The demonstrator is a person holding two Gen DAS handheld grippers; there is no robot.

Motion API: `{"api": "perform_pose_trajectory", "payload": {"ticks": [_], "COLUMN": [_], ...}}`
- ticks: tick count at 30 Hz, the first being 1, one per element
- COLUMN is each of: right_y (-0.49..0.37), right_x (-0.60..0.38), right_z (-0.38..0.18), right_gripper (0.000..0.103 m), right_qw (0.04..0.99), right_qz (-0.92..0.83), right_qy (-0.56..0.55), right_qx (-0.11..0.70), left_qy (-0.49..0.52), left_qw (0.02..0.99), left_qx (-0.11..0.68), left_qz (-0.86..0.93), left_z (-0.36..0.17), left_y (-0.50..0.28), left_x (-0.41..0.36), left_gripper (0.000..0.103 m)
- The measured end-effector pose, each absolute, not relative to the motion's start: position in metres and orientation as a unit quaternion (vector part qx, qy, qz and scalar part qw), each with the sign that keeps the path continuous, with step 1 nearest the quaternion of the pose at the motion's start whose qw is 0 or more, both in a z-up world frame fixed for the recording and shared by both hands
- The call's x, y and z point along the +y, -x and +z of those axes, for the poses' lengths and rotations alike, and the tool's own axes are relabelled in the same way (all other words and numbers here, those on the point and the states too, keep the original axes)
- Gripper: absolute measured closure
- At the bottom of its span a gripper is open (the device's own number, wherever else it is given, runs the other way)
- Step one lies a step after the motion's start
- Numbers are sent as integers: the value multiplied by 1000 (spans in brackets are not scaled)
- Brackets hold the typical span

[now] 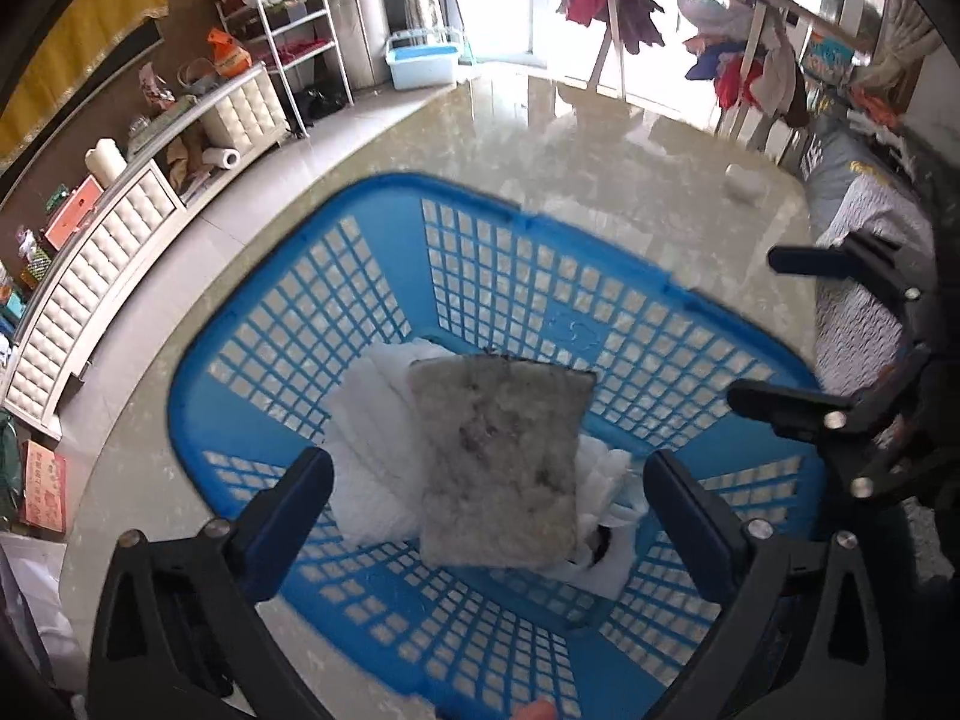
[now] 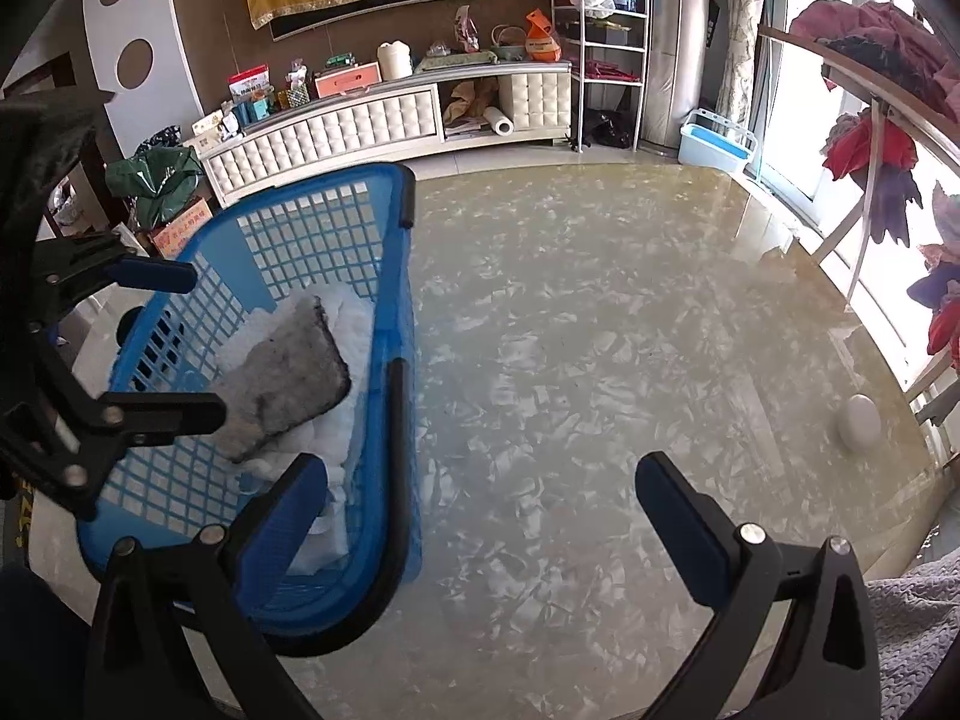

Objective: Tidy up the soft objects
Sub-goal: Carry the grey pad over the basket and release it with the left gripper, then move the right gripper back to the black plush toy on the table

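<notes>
A blue plastic basket (image 1: 492, 276) stands on a glossy marbled table (image 1: 600, 144). Inside lie white soft cloths (image 1: 366, 420) with a grey fuzzy pad (image 1: 498, 462) on top. My left gripper (image 1: 489, 498) is open and empty, hovering above the basket over the pad. My right gripper (image 2: 480, 510) is open and empty, above the table to the right of the basket (image 2: 384, 276); the pad (image 2: 282, 378) and white cloths (image 2: 348, 324) show there too. The right gripper also shows in the left view (image 1: 774, 330), and the left gripper shows in the right view (image 2: 174, 348).
A small white object (image 2: 859, 420) lies near the table's far right edge, also in the left view (image 1: 744, 180). A grey textured cloth (image 2: 912, 636) lies at the near right. A white cabinet (image 2: 384, 120), shelves and a clothes rack (image 2: 870, 180) stand beyond the table.
</notes>
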State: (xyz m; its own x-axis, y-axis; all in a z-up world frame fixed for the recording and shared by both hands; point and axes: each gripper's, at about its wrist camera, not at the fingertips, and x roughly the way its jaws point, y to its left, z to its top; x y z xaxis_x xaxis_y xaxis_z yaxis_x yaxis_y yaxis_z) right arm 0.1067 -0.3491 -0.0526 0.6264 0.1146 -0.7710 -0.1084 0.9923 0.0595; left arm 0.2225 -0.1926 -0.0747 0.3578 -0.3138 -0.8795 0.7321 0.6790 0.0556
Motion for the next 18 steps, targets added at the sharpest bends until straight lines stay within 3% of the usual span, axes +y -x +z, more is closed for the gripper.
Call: {"api": "perform_pose_trajectory", "payload": {"ticks": [12, 18], "right_y": [-80, -64], "right_x": [-330, -306], "right_z": [-20, -4], "right_gripper": [0, 0], "right_qw": [914, 918], "right_qz": [81, 98], "right_qy": [-1, 16], "right_qx": [398, 384], "left_qy": [-153, -90], "left_qw": [858, 869], "left_qx": [398, 407], "left_qz": [-287, -266], "left_z": [-15, -8], "left_y": [-176, -157], "left_x": [-149, -115], "left_gripper": [0, 0]}}
